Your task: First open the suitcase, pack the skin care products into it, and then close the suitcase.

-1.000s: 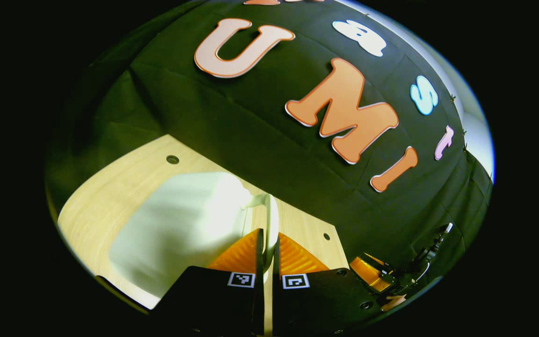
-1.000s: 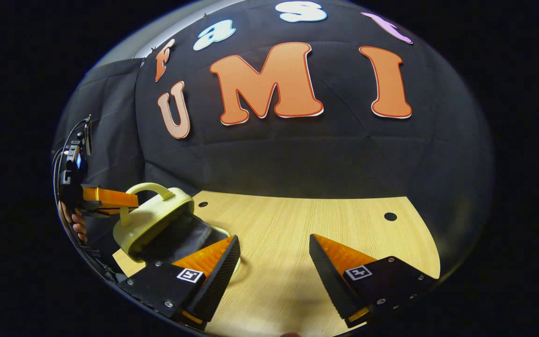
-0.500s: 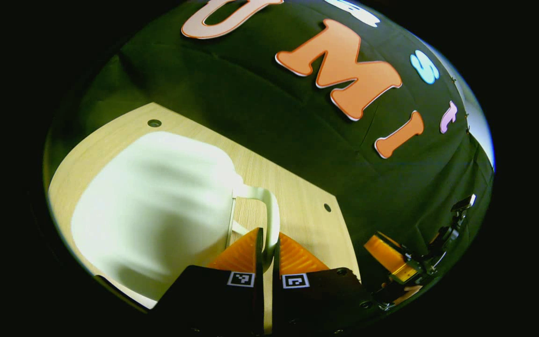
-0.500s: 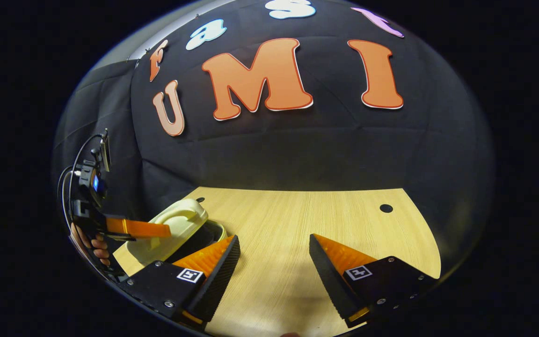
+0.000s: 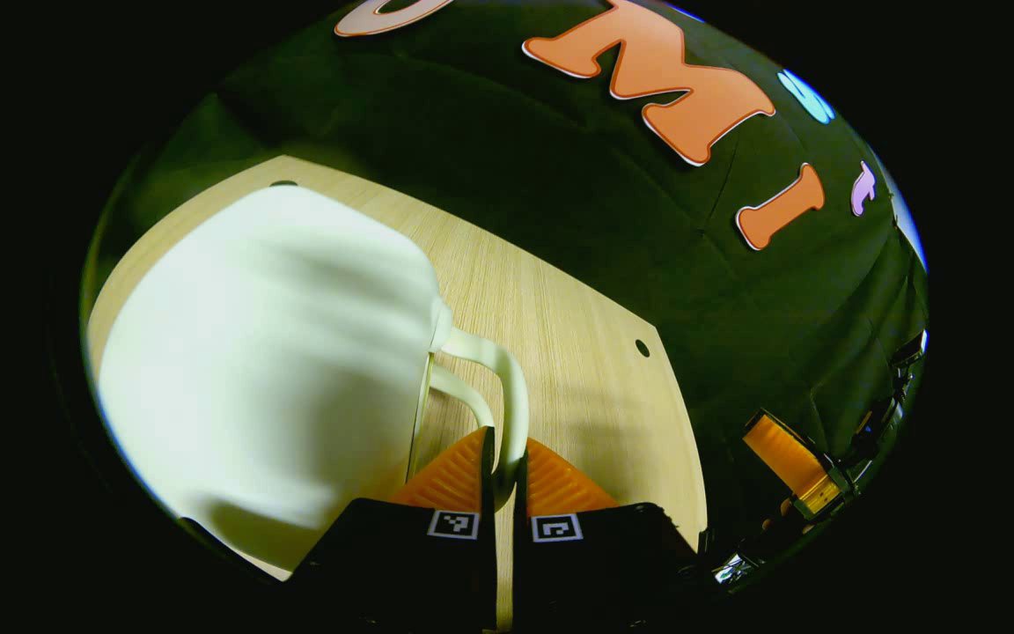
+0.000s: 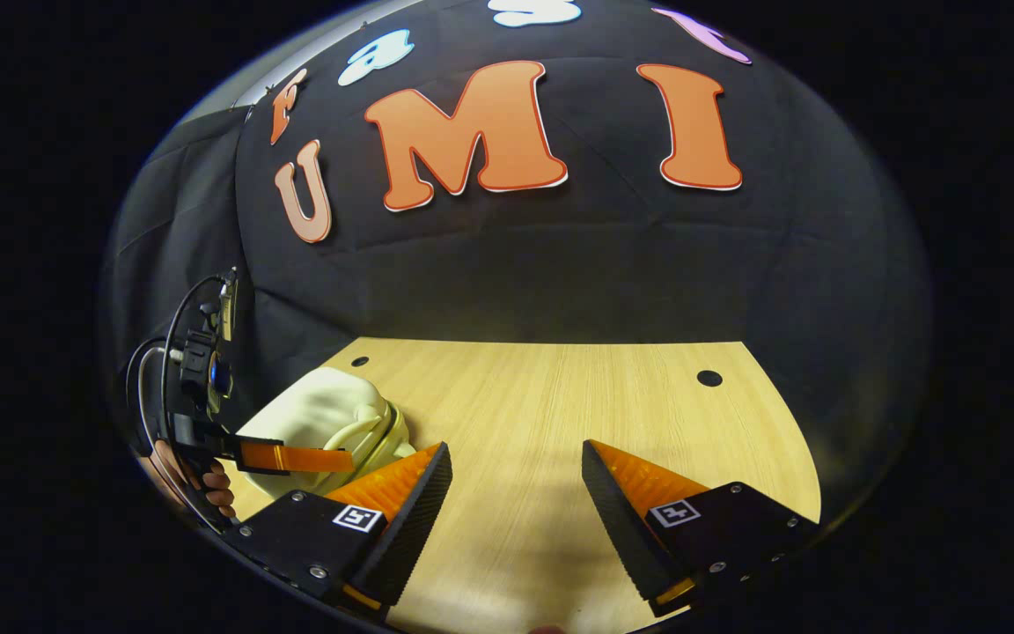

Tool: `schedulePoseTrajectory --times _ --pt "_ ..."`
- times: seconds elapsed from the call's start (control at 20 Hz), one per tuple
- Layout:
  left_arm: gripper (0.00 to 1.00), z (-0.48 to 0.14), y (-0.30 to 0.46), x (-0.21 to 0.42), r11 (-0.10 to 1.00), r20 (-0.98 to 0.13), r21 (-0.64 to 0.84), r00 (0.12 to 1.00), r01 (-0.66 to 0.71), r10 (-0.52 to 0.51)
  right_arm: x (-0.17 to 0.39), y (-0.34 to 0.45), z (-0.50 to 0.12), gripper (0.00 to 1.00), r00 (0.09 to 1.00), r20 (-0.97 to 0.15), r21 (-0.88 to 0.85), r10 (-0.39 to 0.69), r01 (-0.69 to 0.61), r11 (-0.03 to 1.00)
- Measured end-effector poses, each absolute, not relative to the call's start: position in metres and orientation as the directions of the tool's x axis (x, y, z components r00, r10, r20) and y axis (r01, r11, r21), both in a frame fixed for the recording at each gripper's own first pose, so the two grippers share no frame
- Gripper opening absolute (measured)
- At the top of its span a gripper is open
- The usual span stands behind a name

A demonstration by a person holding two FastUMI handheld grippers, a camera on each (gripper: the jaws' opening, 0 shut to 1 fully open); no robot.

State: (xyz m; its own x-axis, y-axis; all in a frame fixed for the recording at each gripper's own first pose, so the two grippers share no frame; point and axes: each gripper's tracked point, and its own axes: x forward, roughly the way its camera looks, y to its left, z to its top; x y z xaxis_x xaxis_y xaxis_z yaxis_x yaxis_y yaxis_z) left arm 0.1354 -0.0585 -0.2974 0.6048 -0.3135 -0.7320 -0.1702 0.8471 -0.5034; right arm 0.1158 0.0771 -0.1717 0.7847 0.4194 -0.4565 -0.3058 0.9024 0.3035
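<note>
Though unlabelled, suitcase (image 5: pixel 269 370) handle (image 5: pixel 514 401) clamped.

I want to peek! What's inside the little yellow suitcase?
Nothing inside can be seen. The pale yellow suitcase lies on the wooden table with its lid down, covering the inside. The left gripper pinches its handle; the right gripper is open.

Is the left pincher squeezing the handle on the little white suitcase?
Touching. In the left gripper view, the left gripper has both orange fingers closed on the handle of the suitcase, no gap.
</note>
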Motion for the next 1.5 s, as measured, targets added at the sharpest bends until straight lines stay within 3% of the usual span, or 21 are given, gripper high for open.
schedulePoseTrajectory --times 0.5,0.55,0.6,0.65,0.7,0.85,0.9,1.05,1.15,1.5 --pt "0.09 -0.313 -0.076 0.135 0.952 -0.788 -0.300 0.577 -0.054 -0.216 0.109 0.067 -0.172 0.94 0.786 -0.454 0.310 0.420 -0.302 0.901" --pt "0.17 -0.315 -0.086 0.133 0.950 -0.793 -0.309 0.564 -0.045 -0.231 0.110 0.066 -0.172 0.95 0.788 -0.452 0.309 0.419 -0.303 0.902" --pt "0.34 -0.317 -0.091 0.131 0.954 -0.798 -0.298 0.558 -0.039 -0.226 0.109 0.066 -0.171 0.95 0.789 -0.448 0.307 0.421 -0.306 0.901" --pt "0.37 -0.317 -0.098 0.130 0.955 -0.802 -0.296 0.550 -0.027 -0.233 0.108 0.064 -0.170 0.95 0.792 -0.446 0.303 0.418 -0.306 0.903" --pt "0.54 -0.314 -0.101 0.132 0.962 -0.803 -0.273 0.554 -0.012 -0.220 0.108 0.063 -0.168 0.95 0.796 -0.439 0.298 0.417 -0.309 0.903" --pt "0.75 -0.293 -0.117 0.144 0.970 -0.778 -0.235 0.588 0.056 -0.223 0.108 0.055 -0.160 0.95 0.814 -0.414 0.284 0.407 -0.309 0.908" --pt "0.89 -0.281 -0.122 0.152 0.973 -0.758 -0.218 0.616 0.072 -0.215 0.109 0.052 -0.155 0.95 0.824 -0.399 0.281 0.402 -0.307 0.909" --pt "0.91 -0.237 -0.132 0.164 0.981 -0.664 -0.169 0.724 0.099 -0.188 0.115 0.044 -0.131 0.95 0.867 -0.327 0.263 0.376 -0.299 0.917" --pt "1.00 -0.205 -0.145 0.180 0.975 -0.576 -0.176 0.789 0.137 -0.214 0.118 0.041 -0.117 0.95 0.886 -0.285 0.233 0.365 -0.305 0.923" --pt "0.96 -0.131 -0.148 0.191 0.980 -0.369 -0.138 0.911 0.142 -0.184 0.117 0.041 -0.058 0.94 0.933 -0.110 0.181 0.343 -0.321 0.930"
